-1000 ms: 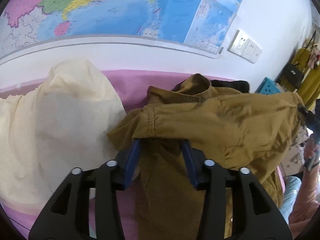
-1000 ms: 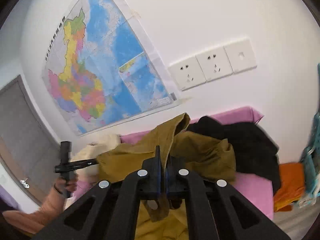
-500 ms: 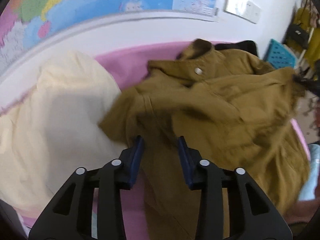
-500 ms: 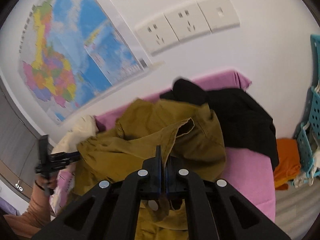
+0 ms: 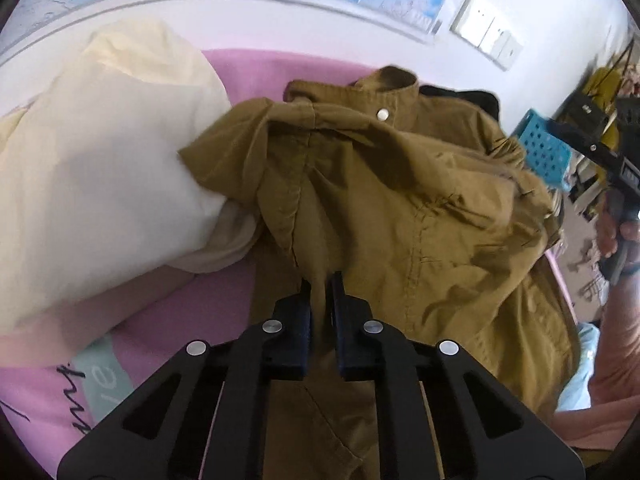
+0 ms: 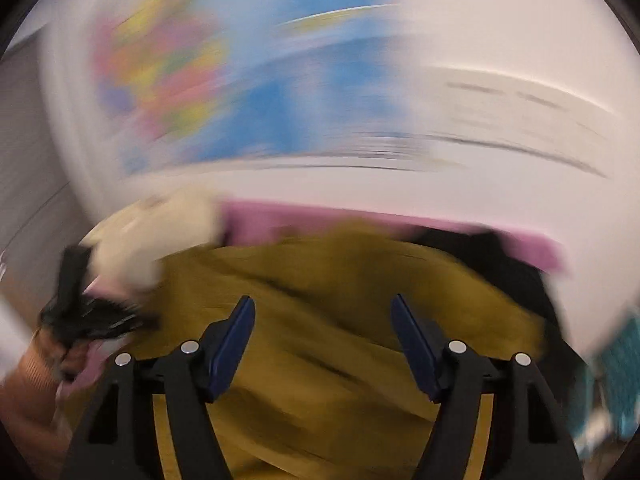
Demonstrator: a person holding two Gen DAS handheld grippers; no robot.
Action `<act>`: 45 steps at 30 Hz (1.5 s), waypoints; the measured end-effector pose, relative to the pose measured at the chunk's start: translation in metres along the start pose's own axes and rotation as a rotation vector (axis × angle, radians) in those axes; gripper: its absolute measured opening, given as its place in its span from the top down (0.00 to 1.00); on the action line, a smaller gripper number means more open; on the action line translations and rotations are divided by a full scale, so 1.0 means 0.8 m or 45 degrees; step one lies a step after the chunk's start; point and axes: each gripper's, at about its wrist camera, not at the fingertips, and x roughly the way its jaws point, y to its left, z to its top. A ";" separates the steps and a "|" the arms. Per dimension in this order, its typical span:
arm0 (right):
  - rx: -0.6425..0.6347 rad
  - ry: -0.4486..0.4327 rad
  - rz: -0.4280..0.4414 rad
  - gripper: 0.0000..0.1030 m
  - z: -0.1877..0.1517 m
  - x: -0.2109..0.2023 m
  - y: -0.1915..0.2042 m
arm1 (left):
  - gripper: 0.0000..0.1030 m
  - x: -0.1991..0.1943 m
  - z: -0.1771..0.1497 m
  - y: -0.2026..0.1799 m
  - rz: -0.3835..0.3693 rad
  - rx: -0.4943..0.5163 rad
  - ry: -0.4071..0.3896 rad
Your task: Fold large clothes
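Left of the left gripper point(image 5: 320, 280) lies a puffy cream fabric bundle point(image 5: 100, 160) on a pink bedsheet point(image 5: 248, 76), with a dark black garment point(image 5: 476, 98), a blue perforated plastic basket point(image 5: 544, 150) and white wall sockets point(image 5: 486, 42) ahead to its right.

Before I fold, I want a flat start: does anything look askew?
Yes. The mustard-brown cotton jacket lies bunched on the pink bedsheet, one edge riding onto the cream pillow, with a fold pinched in the left gripper.

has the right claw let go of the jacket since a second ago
Yes. The right claw was shut on the jacket; now it is open, with the wall map smeared by motion.
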 end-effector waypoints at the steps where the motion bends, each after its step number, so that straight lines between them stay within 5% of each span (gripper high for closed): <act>1: -0.083 0.036 0.072 0.33 0.012 0.025 0.035 | 0.92 -0.003 -0.001 -0.004 -0.001 0.011 -0.014; 5: -0.312 0.158 0.284 0.37 0.040 0.121 0.143 | 0.93 -0.007 -0.002 -0.016 0.013 0.047 -0.031; 8: -0.415 0.246 0.283 0.44 0.050 0.180 0.191 | 0.93 -0.003 -0.001 -0.016 0.016 0.045 -0.028; 12: -0.479 0.372 0.282 0.81 0.060 0.232 0.215 | 0.93 -0.003 -0.007 -0.016 0.033 0.066 -0.040; 19: 0.253 0.425 0.565 0.87 0.088 0.250 0.115 | 0.93 -0.023 -0.015 0.000 -0.030 0.009 -0.127; 20: 0.254 0.436 0.525 0.85 0.083 0.252 0.112 | 0.93 -0.023 -0.016 0.002 -0.053 0.000 -0.118; 24: 0.082 0.370 0.397 0.48 0.086 0.231 0.129 | 0.92 -0.013 -0.024 0.006 -0.072 -0.003 -0.074; 29: -0.294 0.320 0.366 0.33 0.094 0.218 0.202 | 0.86 -0.009 -0.024 -0.004 -0.085 -0.001 -0.080; 32: -0.568 0.370 0.210 0.35 0.082 0.237 0.250 | 0.86 -0.004 -0.028 -0.014 -0.082 0.015 -0.063; 35: -0.694 0.480 0.103 0.68 0.070 0.269 0.263 | 0.87 -0.002 -0.031 -0.018 -0.089 0.021 -0.055; 38: -0.541 0.492 0.165 0.93 0.079 0.265 0.234 | 0.87 -0.002 -0.033 -0.016 -0.093 0.017 -0.066; 45: 0.176 0.319 0.478 1.00 0.123 0.241 0.118 | 0.91 0.000 -0.043 -0.012 -0.131 -0.015 -0.046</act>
